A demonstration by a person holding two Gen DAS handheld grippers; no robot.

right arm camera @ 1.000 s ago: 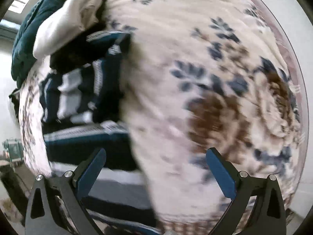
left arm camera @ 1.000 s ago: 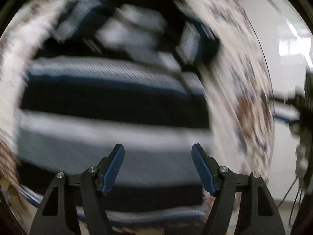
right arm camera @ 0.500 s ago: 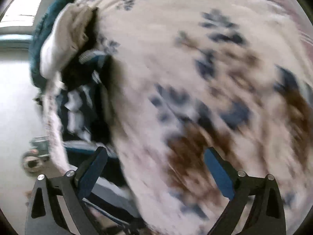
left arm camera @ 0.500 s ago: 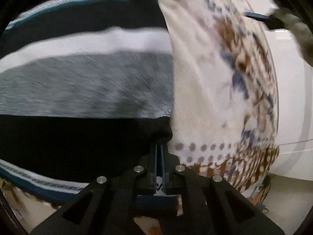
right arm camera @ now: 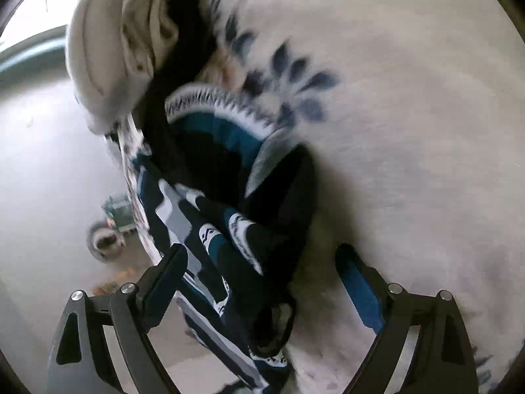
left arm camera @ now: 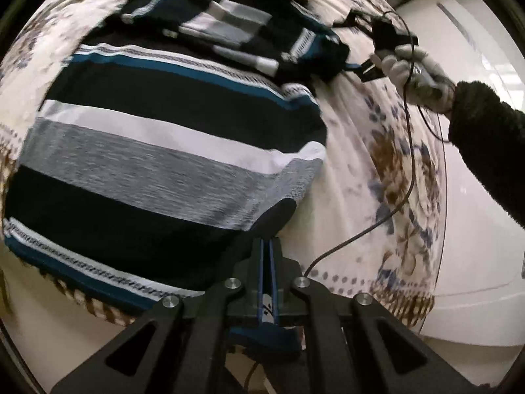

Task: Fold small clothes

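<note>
A striped shirt (left arm camera: 157,151) in black, white, grey and teal lies on a floral cloth (left arm camera: 361,177). My left gripper (left arm camera: 269,246) is shut on the shirt's near right corner and lifts it slightly. In the right wrist view the shirt's far part (right arm camera: 229,216) is bunched. My right gripper (right arm camera: 262,262) is open, its jaws either side of that bunched fabric, low over the cloth (right arm camera: 410,131). The right gripper also shows in the left wrist view (left arm camera: 370,62) at the shirt's far right edge, held by a gloved hand (left arm camera: 416,72).
A cream garment (right arm camera: 111,49) and dark clothes are piled at the cloth's far end. A cable (left arm camera: 407,151) trails across the cloth. The surface edge drops to a pale floor (right arm camera: 49,180), where a small wheeled object (right arm camera: 108,229) stands.
My left gripper went from open above the shirt to shut on its corner and pulled back. My right gripper swung in toward the shirt's bunched far part, staying open.
</note>
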